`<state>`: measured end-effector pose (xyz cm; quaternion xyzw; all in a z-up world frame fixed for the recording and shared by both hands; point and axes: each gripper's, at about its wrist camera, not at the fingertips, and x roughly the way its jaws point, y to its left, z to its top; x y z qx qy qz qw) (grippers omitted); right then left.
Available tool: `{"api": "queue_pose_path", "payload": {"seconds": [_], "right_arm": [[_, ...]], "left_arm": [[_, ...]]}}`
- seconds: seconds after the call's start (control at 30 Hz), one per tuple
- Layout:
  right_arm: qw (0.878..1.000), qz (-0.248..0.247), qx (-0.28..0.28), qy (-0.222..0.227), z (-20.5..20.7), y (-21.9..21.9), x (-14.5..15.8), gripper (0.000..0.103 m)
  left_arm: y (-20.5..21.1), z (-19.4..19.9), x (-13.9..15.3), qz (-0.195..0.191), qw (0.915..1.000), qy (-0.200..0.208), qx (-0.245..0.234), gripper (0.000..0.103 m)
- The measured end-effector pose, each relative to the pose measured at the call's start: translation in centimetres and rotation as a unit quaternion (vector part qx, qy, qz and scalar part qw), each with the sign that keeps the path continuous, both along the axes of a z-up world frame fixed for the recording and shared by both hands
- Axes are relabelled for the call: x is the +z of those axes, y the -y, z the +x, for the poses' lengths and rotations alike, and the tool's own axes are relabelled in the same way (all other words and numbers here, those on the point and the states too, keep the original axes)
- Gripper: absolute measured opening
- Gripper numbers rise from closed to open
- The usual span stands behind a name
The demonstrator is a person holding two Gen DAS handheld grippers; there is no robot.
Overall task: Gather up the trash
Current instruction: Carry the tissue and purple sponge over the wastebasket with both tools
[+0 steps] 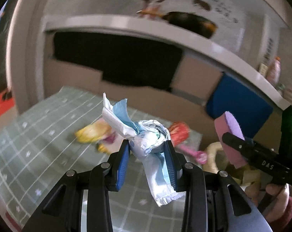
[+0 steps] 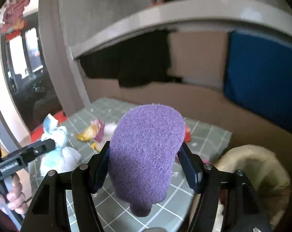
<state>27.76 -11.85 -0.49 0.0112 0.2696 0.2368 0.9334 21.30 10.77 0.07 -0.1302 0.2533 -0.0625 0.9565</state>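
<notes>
My left gripper [image 1: 148, 147] is shut on a crumpled white and blue wrapper [image 1: 146, 135], held above the green checked mat [image 1: 30, 145]. The same wrapper [image 2: 55, 147] shows at the left of the right wrist view, in front of the left gripper's body. My right gripper [image 2: 145, 154] is shut on a purple scrub sponge [image 2: 146, 154], lifted over the mat [image 2: 204, 135]; the sponge [image 1: 231, 135] also appears at the right of the left wrist view. On the mat lie a yellow and pink wrapper [image 1: 93, 133], a red wrapper [image 1: 179, 132] and a pink piece [image 1: 196, 154].
A cream bag [image 2: 258, 174] with an open mouth sits at the right of the mat. Behind stands a grey counter edge [image 1: 165, 31] with dark and blue panels [image 1: 240, 106] below. A hand [image 2: 12, 193] holds the left gripper's handle.
</notes>
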Motion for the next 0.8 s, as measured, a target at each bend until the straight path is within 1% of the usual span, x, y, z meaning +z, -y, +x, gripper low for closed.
{"api": "queue_pose_path", "payload": {"seconds": [0.17, 0.4, 0.53, 0.63, 0.8], "right_arm": [[0.999, -0.002, -0.039, 0.035, -2.5, 3.5, 2.7, 0.064], [0.992, -0.002, -0.102, 0.068, -5.0, 9.2, 4.7, 0.064], [0.989, 0.004, -0.132, 0.073, -5.6, 12.1, 5.2, 0.064], [0.985, 0.002, -0.153, 0.077, -5.9, 13.7, 4.9, 0.065], [0.982, 0.006, -0.179, 0.065, -5.7, 15.8, 3.7, 0.065]], "left_arm": [[5.3, 0.3, 2.7, 0.024, 0.9981, 0.034, -0.045, 0.037], [12.0, 1.1, 4.5, 0.054, 0.9917, 0.054, -0.103, 0.037], [15.2, 1.8, 5.0, 0.059, 0.9882, 0.057, -0.13, 0.037], [17.1, 2.0, 4.9, 0.064, 0.9856, 0.06, -0.144, 0.037], [19.5, 2.6, 3.7, 0.067, 0.9821, 0.05, -0.169, 0.037]]}}
